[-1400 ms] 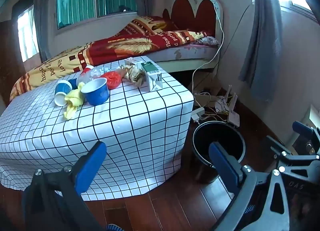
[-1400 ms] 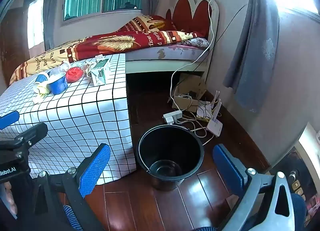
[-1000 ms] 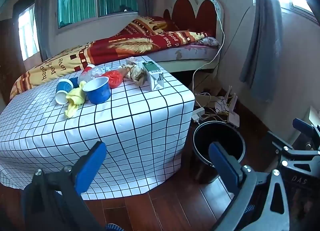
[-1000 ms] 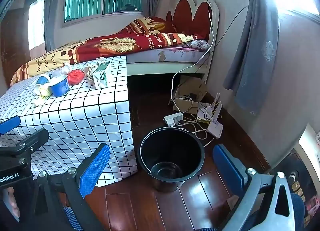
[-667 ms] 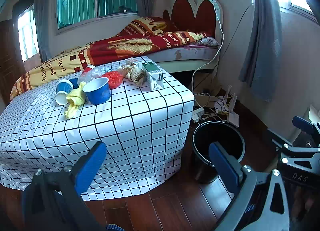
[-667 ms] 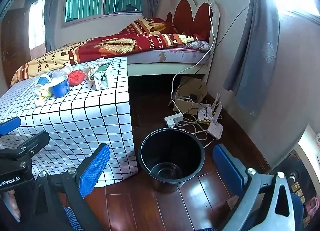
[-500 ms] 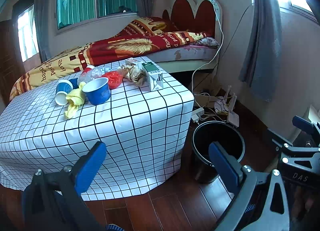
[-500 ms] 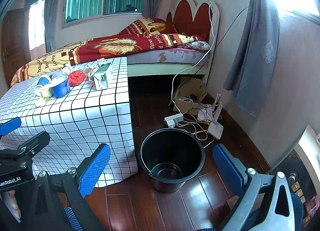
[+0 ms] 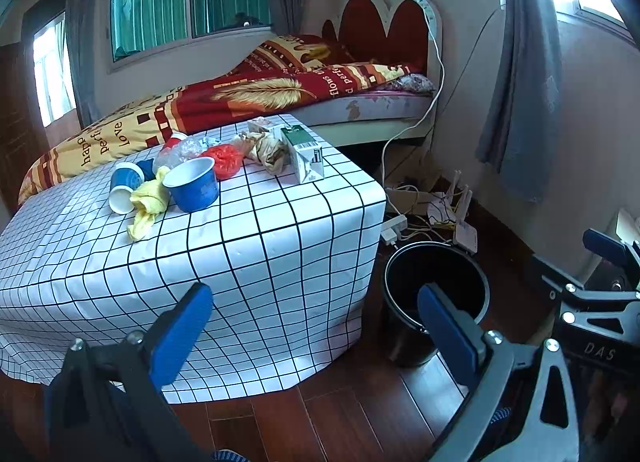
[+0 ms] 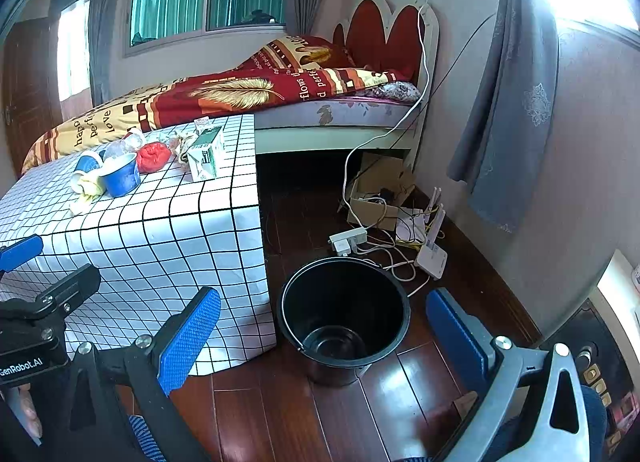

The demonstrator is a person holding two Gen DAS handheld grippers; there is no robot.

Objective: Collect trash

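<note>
Trash sits in a cluster on the far part of the checked tablecloth (image 9: 256,238) in front of you. Going left to right in your left wrist view: a small blue paper cup (image 9: 126,186) lies on its side, a crumpled yellow rag (image 9: 150,202) touches it, and a wider blue cup (image 9: 192,184) stands upright against the rag. Behind these lies a clear plastic bottle with a red cap (image 9: 180,148). Next comes a red plastic bag (image 9: 224,158), then a wad of crumpled brown paper (image 9: 266,150), then a green and white milk carton (image 9: 304,156) standing upright near the table's right corner, with a small white box (image 9: 262,126) behind it.

Your left gripper (image 9: 312,330) hangs low in front of the table's near side, its blue pads spread wide with nothing between them. Your right gripper (image 10: 324,334) is held the same way, pads wide apart and holding nothing, over the wooden floor (image 10: 280,414).

To the right of the table, on the floor just beside the hanging cloth, stands a black bucket (image 10: 344,318); nothing shows inside it. Beyond it lie a white power strip (image 10: 348,240), tangled cables, a white router (image 10: 432,252) and an open cardboard box (image 10: 378,190). A bed with a red and yellow quilt (image 9: 240,98) runs behind the table, and grey curtains (image 10: 508,102) hang on the right wall.
</note>
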